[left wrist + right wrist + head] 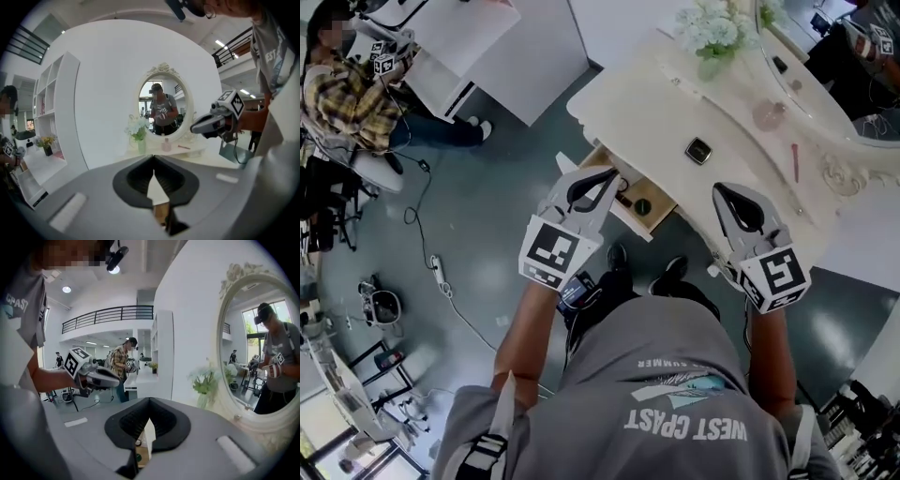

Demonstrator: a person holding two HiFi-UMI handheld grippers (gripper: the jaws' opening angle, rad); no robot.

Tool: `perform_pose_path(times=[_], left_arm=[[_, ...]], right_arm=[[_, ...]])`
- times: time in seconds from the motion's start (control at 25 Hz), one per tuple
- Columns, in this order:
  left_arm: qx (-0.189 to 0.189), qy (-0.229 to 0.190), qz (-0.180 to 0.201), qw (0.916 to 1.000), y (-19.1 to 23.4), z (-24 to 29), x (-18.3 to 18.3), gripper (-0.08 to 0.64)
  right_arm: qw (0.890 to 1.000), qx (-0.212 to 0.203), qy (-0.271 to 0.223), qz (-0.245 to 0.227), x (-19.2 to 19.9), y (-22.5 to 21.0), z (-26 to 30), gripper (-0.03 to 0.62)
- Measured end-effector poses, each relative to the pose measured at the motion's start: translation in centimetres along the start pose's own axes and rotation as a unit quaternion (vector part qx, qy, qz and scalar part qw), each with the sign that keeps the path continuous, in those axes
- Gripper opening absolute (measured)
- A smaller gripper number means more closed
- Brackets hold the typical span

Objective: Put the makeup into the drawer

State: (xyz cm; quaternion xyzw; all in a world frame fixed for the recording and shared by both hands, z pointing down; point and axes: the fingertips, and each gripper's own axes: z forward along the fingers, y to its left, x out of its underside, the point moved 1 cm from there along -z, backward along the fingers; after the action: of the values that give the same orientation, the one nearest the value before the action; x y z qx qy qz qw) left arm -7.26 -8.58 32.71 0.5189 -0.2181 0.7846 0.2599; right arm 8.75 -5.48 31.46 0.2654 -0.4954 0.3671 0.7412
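In the head view a cream dressing table [741, 173] stands ahead with its drawer [617, 208] pulled open; a small round dark item [643, 206] lies inside. On the tabletop sit a dark square compact [698, 150], a pink bottle [769, 115] and a thin pink stick [796, 161]. My left gripper [609, 180] hangs raised over the drawer, shut and empty. My right gripper [724, 192] hovers above the table's front edge, also shut with nothing in it. Seen from the left gripper view, my left gripper [153, 159] points at the mirror [163, 110], the right gripper [211, 123] beside it.
A vase of white flowers [712, 33] and the oval mirror [262, 362] stand at the table's back. A person in a plaid shirt [342, 94] sits at far left near a white desk [478, 47]. A cable [441, 277] runs across the floor.
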Motion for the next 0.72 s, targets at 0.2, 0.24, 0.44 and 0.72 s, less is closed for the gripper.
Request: perform_pose_path(times=[0.2, 0.24, 0.44, 0.72], left_arm=[[-0.002, -0.03, 0.018, 0.9994, -0.7, -2.2, -2.6, 0.002], [-0.001, -0.034, 0.021, 0.9992, -0.9, -2.5, -2.9, 0.002], [0.004, -0.047, 0.036, 0.9982, -1.6, -3.9, -3.9, 0.003], [0.014, -0.051, 0.046, 0.9975, -2.0, -4.6, -4.6, 0.002]], right_arm=[[0.999, 0.028, -0.035, -0.01, -4.1, 0.5, -4.2, -0.002], [0.999, 0.032, -0.038, -0.01, -4.5, 0.6, -4.9, -0.002], [0.997, 0.052, -0.05, -0.006, -5.7, 0.9, -7.6, -0.002], [0.996, 0.075, -0.054, -0.003, -6.1, 1.1, -9.6, -0.002]])
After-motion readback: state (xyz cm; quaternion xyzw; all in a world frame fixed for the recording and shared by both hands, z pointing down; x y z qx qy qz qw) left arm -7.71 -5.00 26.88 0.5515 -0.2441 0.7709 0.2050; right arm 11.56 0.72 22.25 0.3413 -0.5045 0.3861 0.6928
